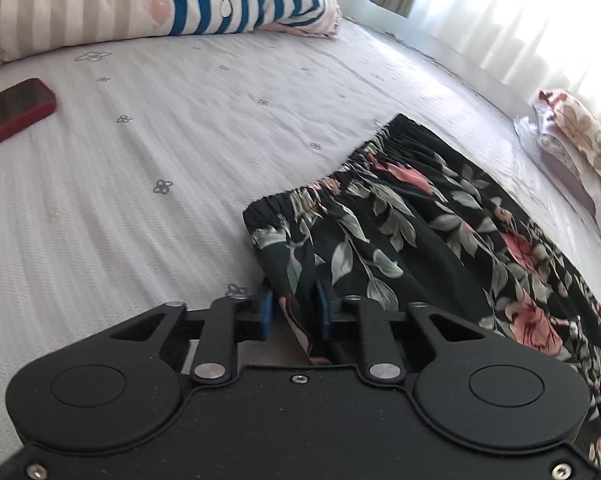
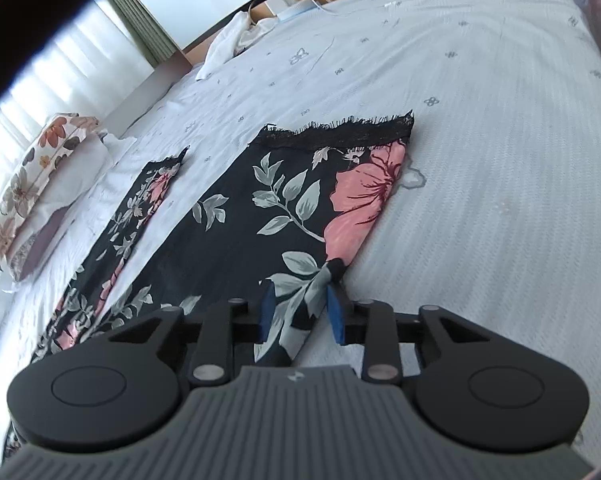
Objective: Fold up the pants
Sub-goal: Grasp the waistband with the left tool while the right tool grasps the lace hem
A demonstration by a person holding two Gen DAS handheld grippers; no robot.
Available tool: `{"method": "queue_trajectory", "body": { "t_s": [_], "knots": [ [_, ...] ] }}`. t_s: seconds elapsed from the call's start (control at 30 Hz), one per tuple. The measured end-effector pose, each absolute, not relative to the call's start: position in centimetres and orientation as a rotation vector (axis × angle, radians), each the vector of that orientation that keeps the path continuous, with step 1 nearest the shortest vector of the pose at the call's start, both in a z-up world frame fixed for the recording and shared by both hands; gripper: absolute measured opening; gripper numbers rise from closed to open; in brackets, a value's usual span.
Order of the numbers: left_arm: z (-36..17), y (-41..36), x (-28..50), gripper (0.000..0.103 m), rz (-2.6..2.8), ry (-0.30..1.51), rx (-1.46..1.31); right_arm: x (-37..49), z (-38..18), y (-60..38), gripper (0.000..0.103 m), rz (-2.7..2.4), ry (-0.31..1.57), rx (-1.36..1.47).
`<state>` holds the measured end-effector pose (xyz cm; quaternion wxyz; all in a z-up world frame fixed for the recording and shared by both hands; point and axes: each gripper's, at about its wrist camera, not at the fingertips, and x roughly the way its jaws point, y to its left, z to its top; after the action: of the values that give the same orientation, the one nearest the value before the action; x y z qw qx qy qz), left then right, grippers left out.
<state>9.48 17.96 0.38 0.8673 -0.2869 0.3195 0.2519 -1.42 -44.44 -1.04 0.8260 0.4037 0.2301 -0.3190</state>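
Note:
Black floral pants (image 1: 400, 232) lie flat on the white bed sheet (image 1: 160, 140), with the elastic waistband (image 1: 340, 172) running across the middle of the left wrist view. My left gripper (image 1: 294, 308) is at the waistband's near corner, its blue pads closed on a fold of the fabric. In the right wrist view one leg (image 2: 260, 208) stretches away to its black lace hem (image 2: 340, 132), and the other leg (image 2: 148, 192) lies to its left. My right gripper (image 2: 300, 308) grips the bunched near edge of that leg between its blue pads.
A red phone (image 1: 12, 110) lies at the left on the sheet. Striped folded bedding (image 1: 240, 0) is piled at the back. A floral pillow (image 2: 32, 184) sits by the curtained window. White cloth (image 2: 228, 40) and a charger with cables (image 2: 284, 0) lie at the headboard.

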Motion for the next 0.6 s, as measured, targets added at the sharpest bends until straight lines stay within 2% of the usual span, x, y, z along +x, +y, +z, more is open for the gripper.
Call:
{"method": "queue_trajectory", "body": {
  "t_s": [0.13, 0.2, 0.27, 0.3, 0.33, 0.37, 0.4, 0.6],
  "knots": [
    [0.2, 18.3, 9.9, 0.020, 0.530, 0.642, -0.628, -0.6, -1.4, -45.0, 0.038, -0.678, 0.489, 0.861],
    [0.1, 18.1, 10.2, 0.034, 0.528, 0.628, -0.623, 0.1, -1.4, -45.3, 0.038, -0.702, 0.469, 0.863],
    [0.1, 17.6, 10.5, 0.039, 0.520, 0.614, -0.610, 0.4, -1.3, -45.4, 0.038, -0.714, 0.451, 0.871],
    [0.2, 17.2, 10.6, 0.037, 0.528, 0.616, -0.588, 0.3, -1.2, -45.5, 0.041, -0.736, 0.441, 0.882],
    [0.2, 17.0, 10.6, 0.037, 0.531, 0.620, -0.567, 0.0, -1.1, -45.5, 0.054, -0.753, 0.430, 0.896],
    [0.3, 16.8, 10.6, 0.033, 0.535, 0.623, -0.551, -0.5, -0.9, -45.4, 0.058, -0.787, 0.416, 0.907],
    [0.3, 16.7, 10.5, 0.028, 0.543, 0.626, -0.544, -1.0, -0.8, -45.4, 0.069, -0.817, 0.403, 0.905],
    [0.0, 17.4, 9.8, 0.020, 0.524, 0.619, -0.551, -2.7, -1.3, -47.3, 0.069, -0.900, 0.376, 0.955]
  ]
}}
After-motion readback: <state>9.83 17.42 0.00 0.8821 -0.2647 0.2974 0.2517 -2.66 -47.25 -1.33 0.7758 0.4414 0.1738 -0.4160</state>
